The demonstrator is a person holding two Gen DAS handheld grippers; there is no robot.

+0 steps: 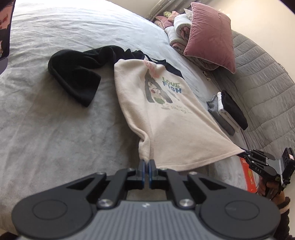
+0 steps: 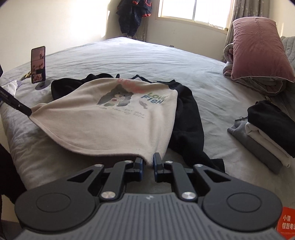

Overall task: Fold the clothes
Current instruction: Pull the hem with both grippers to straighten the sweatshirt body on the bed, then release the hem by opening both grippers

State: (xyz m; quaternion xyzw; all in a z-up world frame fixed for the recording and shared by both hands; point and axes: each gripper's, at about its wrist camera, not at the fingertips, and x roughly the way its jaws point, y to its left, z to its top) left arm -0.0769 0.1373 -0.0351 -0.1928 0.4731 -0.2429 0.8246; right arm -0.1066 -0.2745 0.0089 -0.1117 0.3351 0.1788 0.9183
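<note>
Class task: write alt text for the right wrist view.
The right claw is shut on the near hem corner of a cream sweatshirt with black sleeves, spread over a grey bed. The left claw pinches the opposite corner; folded clothes are stacked at right.

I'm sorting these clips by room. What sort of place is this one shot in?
Most likely a home bedroom. A wide bed with a grey sheet fills the view, a pink pillow sits on rolled bedding at its head, and a curtained window is behind. A stack of folded clothes lies on the bed.
</note>
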